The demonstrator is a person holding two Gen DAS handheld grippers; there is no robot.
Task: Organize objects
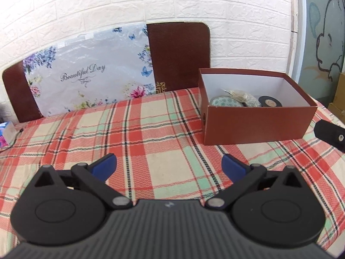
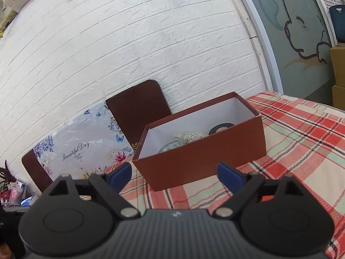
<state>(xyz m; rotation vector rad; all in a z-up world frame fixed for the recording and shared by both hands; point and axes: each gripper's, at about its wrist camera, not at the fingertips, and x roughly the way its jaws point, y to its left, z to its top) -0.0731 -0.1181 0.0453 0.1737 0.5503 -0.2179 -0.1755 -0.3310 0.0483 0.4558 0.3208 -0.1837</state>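
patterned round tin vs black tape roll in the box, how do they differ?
The patterned round tin is pale teal with a repeating motif; the black tape roll is black with a tan centre. The tin sits toward the left of the brown box, the roll toward the right. A clear bag of beads lies between them, overlapping the tin. Both are round and lie inside the box.

Left gripper wide open, empty, angled downward; right gripper open, empty.

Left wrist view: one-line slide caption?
Open left gripper over plaid cloth; brown box holds small items; nothing between the jaws.
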